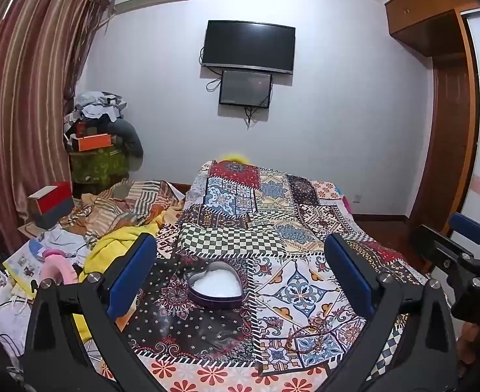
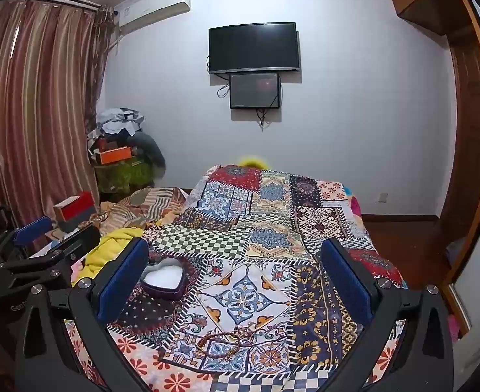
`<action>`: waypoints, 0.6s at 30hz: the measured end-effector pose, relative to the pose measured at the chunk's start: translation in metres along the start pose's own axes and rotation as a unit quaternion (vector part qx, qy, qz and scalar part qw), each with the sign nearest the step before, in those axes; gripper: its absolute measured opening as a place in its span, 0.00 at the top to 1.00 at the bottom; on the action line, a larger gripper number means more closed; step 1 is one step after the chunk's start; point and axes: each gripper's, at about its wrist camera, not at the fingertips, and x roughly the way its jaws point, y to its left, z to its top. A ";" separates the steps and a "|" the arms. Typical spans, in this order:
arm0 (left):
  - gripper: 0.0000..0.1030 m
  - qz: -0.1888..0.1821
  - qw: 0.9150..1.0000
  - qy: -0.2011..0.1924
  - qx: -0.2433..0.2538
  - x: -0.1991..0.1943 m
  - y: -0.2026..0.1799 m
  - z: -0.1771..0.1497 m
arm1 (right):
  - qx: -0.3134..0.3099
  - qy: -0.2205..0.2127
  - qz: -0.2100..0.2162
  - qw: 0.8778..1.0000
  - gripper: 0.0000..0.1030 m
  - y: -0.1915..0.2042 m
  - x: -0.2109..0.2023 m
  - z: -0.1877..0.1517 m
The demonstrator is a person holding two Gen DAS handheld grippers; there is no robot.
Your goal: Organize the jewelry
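Patchwork bedspread [image 2: 256, 294] covers the bed, and nearest us one beaded bracelet [image 2: 222, 343] lies loose on it, between the wide-apart fingers of the right gripper [image 2: 236, 281], which holds nothing. I'd come straight down over the strand and pinch the beads, not the cloth. Just beyond sits one heart-shaped tin [image 1: 215, 285], lid off, framed by the left gripper [image 1: 240, 277], also spread and empty.
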 end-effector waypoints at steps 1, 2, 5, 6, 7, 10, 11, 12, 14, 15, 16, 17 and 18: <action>0.00 0.000 1.000 0.000 0.000 0.000 0.000 0.001 | 0.000 0.000 0.001 1.000 0.00 0.000 0.000 -0.001; 0.00 0.000 1.000 0.000 -0.001 0.000 0.001 0.001 | 0.000 0.000 0.001 1.000 0.00 0.001 0.000 0.000; 0.00 0.001 1.000 0.001 -0.001 0.000 0.000 0.001 | 0.000 0.001 0.001 1.000 0.00 0.001 0.000 0.000; 0.00 0.001 1.000 0.001 -0.001 0.000 0.000 0.001 | 0.000 0.001 0.001 1.000 0.00 0.001 0.000 0.000; 0.00 0.002 1.000 0.001 -0.002 0.000 0.001 0.001 | 0.000 0.001 0.001 1.000 0.00 0.001 0.000 0.000; 0.00 0.001 1.000 0.002 -0.002 0.001 0.000 0.001 | 0.001 0.001 0.003 1.000 0.00 0.002 0.001 0.000; 0.00 0.001 1.000 0.002 -0.002 0.001 0.000 0.001 | 0.001 0.001 0.003 1.000 0.00 0.002 0.000 0.000; 0.00 0.001 1.000 0.002 -0.002 0.001 0.001 0.001 | 0.000 0.001 0.003 1.000 0.00 0.003 0.000 0.000; 0.00 0.000 1.000 0.002 -0.002 0.001 0.001 0.002 | 0.000 0.001 0.003 1.000 0.00 0.002 0.000 0.000; 0.00 0.001 1.000 0.002 -0.002 0.001 0.001 0.002 | 0.000 0.001 0.003 1.000 0.00 0.002 0.000 0.000; 0.00 0.001 1.000 0.002 -0.002 0.001 0.001 0.002 | 0.000 0.001 0.003 1.000 0.00 0.002 0.000 0.000; 0.00 0.001 1.000 0.002 -0.002 0.001 0.001 0.002 | 0.000 0.000 0.003 1.000 0.00 0.003 0.000 0.000; 0.00 0.001 1.000 0.002 -0.002 0.001 0.001 0.002 | 0.001 0.001 0.004 1.000 0.00 0.003 0.000 0.001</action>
